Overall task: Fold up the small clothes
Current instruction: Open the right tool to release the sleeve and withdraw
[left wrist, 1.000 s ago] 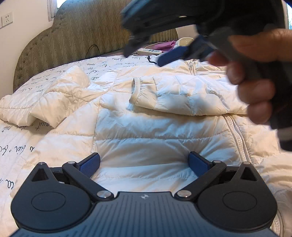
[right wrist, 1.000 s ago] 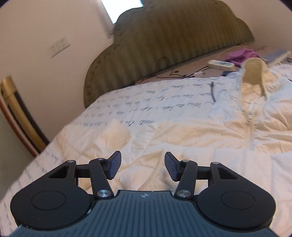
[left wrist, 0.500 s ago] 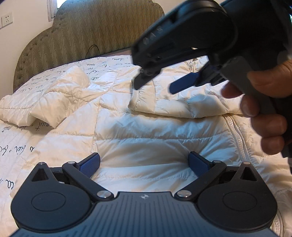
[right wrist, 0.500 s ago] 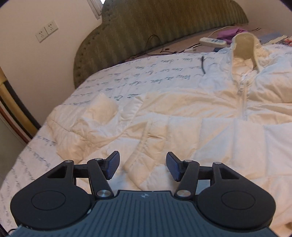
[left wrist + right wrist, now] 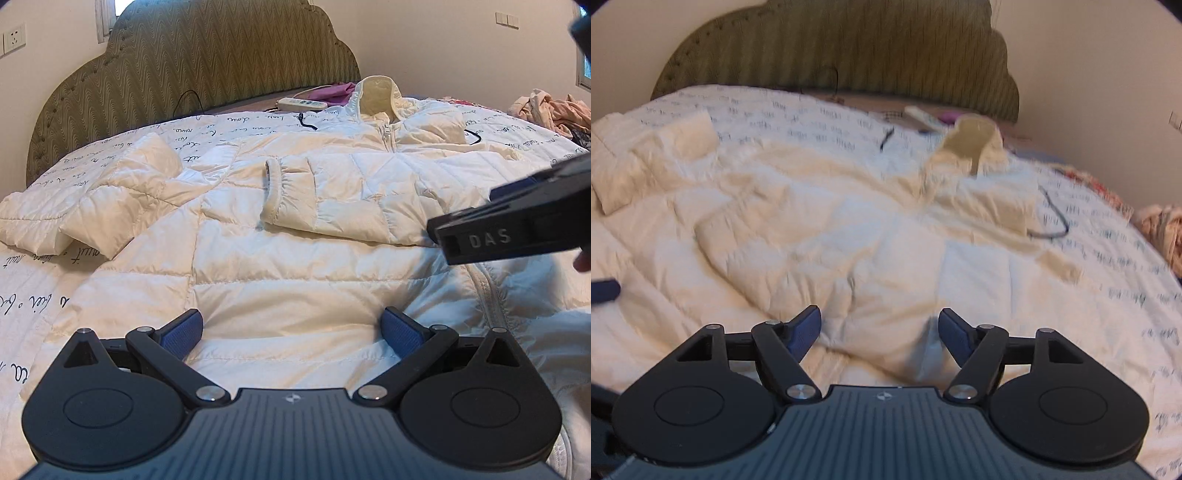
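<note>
one cream quilted jacket (image 5: 295, 229) lies zipped and front up across the bed (image 5: 44, 273), filling the middle of both views, its stand-up collar (image 5: 376, 92) at the upper centre by the headboard (image 5: 207, 62); two sleeves show, one folded across the chest with its gathered cuff (image 5: 273, 192) at centre frame, the other lying crumpled at the left edge (image 5: 110, 206); two grippers are in view; the left gripper (image 5: 291, 326) sits at the bottom of its own view with its fingers (image 5: 184, 328) spread wide, low over the jacket's lower panel and pinching nothing; the right gripper (image 5: 879, 326), bottom centre of its blurred view, has fingers that have just been opening and now stand wide over a puffed fold near the zip, with cloth between them but not pinched; in the left view it juts in from the right edge (image 5: 517, 225), covering part of the jacket's right side; around the jacket: one white power strip (image 5: 303, 103) and a purple cloth (image 5: 336, 88) at the upper centre, black cables (image 5: 1052, 218) on the script-printed bedspread, and a heap of pinkish clothes (image 5: 550, 110) at the upper right.
</note>
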Motion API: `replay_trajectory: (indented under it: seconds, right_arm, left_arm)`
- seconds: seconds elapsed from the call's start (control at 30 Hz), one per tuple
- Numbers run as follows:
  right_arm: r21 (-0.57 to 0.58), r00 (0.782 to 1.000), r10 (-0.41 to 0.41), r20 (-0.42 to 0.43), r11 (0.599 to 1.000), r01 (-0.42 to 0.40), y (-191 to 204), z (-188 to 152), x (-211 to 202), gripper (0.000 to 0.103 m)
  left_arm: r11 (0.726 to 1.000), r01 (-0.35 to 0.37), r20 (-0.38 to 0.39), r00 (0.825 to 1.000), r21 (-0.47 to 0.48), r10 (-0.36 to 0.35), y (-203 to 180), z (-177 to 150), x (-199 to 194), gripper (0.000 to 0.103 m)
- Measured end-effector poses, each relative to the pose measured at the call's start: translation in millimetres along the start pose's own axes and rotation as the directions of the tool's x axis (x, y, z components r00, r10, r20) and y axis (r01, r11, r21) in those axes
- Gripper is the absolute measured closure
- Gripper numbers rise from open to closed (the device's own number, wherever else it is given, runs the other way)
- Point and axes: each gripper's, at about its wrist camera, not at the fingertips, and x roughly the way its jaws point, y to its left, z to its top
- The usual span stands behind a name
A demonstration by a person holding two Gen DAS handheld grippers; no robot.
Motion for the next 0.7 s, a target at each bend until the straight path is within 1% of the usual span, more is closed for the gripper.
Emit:
replay_trajectory:
  seconds: [0.13,0.2,0.3,0.43,0.5,0.57,0.63,0.7]
  right_arm:
    - [0.121,0.997,0.049,0.062,0.991,-0.057,-20,-8,-30,0.029]
    - [0.154,0.995,0.063,0.073,0.985,-0.074,-28,-19,-50,0.021]
    - [0.187,0.994,0.092,0.058,0.977,-0.102,-43,-39,-68,0.014]
    - [0.266,0.994,0.102,0.029,0.958,-0.106,-60,-71,-84,0.013]
    - [0.310,0.992,0.128,0.024,0.942,-0.129,-64,-86,-88,0.013]
    - [0.321,0.991,0.133,0.031,0.937,-0.136,-63,-97,-89,0.013]
    - [0.293,0.993,0.108,0.041,0.949,-0.115,-56,-107,-90,0.013]
    - [0.264,0.995,0.087,0.041,0.960,-0.095,-49,-110,-88,0.011]
  left_arm:
    - [1.000,-0.002,0.001,1.000,0.002,0.002,0,0,0,0.000]
    - [1.000,-0.003,0.002,1.000,0.003,0.003,0,0,0,0.000]
    - [1.000,-0.006,-0.004,1.000,-0.001,0.006,2,2,-1,0.000]
    - [0.999,-0.042,-0.011,0.999,-0.005,0.042,7,9,-11,0.000]
    - [0.998,-0.066,0.012,0.998,0.001,0.066,15,13,-21,0.000]
    - [0.996,-0.094,0.042,0.995,0.010,0.093,28,18,-30,0.000]
    - [0.990,-0.139,0.061,0.989,0.017,0.137,46,23,-34,0.000]
    - [0.984,-0.179,0.057,0.982,0.004,0.178,75,31,-33,0.000]
